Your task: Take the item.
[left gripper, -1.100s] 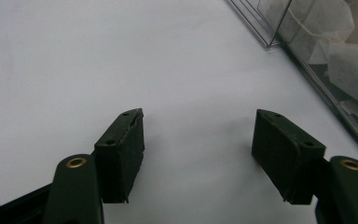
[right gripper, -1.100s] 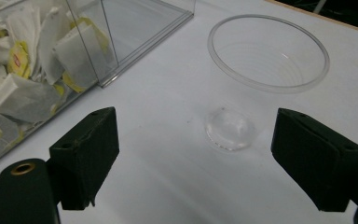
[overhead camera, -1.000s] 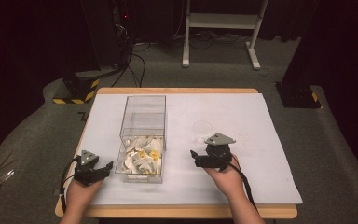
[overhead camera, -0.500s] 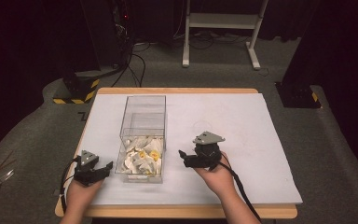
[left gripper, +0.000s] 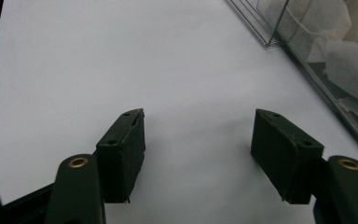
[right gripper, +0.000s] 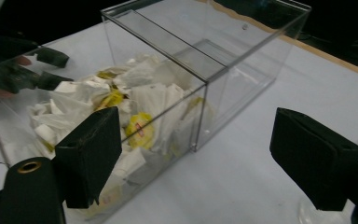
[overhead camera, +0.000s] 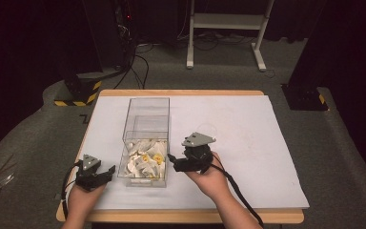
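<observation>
A clear plastic box [overhead camera: 147, 101] stands on the white-covered table [overhead camera: 248, 143]. A divider splits it, and its near compartment holds several white and yellow packets [overhead camera: 143, 161]. My left gripper [overhead camera: 106, 172] rests low at the box's left near corner, open, with only white paper between its pads [left gripper: 198, 135]. My right gripper [overhead camera: 172, 162] hovers just right of the box, jaws pointing at its side wall. In the right gripper view it is open [right gripper: 196, 127] and nothing is between its pads. Ahead of it are the box wall [right gripper: 233, 88] and the packets [right gripper: 142, 95].
A small clear round object [overhead camera: 208, 129] lies on the table just behind my right hand. The table's near edge [overhead camera: 181, 215] is close under both forearms. Dark floor, cables and a white stand [overhead camera: 224, 28] lie beyond the far edge.
My right gripper has moved left toward the box and risen a little. The left gripper and the box have stayed put.
</observation>
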`<state>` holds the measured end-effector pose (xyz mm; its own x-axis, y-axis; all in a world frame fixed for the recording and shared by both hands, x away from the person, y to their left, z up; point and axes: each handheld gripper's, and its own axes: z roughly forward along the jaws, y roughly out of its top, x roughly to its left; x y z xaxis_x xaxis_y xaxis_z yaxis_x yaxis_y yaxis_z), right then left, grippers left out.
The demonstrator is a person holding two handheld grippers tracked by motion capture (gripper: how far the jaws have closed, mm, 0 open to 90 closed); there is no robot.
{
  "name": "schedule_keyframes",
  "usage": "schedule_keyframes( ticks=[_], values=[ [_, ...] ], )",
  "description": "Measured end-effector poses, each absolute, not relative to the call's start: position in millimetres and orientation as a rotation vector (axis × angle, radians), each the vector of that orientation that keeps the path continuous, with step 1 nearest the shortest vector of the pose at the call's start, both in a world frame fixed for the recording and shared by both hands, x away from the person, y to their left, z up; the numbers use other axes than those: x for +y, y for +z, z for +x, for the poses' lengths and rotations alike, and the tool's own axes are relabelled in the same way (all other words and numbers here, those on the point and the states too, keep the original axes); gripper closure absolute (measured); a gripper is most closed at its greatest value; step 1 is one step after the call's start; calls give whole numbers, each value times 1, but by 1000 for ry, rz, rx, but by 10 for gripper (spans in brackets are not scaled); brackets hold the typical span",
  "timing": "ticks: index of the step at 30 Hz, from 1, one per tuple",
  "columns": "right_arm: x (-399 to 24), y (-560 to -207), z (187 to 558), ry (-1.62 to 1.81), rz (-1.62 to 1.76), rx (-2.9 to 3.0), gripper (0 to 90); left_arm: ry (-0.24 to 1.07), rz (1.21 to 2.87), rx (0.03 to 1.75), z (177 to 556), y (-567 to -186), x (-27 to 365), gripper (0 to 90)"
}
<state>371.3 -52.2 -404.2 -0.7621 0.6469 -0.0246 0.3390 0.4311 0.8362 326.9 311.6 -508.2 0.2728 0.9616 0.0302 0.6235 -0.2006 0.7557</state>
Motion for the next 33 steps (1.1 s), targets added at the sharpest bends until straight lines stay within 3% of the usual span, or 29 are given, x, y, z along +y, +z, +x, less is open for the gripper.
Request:
schedule_keyframes(
  ticks=[19, 27, 33],
  values=[
    [-4, -409, 353, 1324, 672, 2473, 178, 669, 1910, 1426, 327, -508, 313, 348],
    [10, -420, 352, 1274, 673, 2513, 296, 669, 1909, 1425, 327, -508, 313, 347],
    [17, -426, 347, 1215, 635, 2533, 480, 669, 1912, 1421, 327, -508, 313, 346]
  ],
)
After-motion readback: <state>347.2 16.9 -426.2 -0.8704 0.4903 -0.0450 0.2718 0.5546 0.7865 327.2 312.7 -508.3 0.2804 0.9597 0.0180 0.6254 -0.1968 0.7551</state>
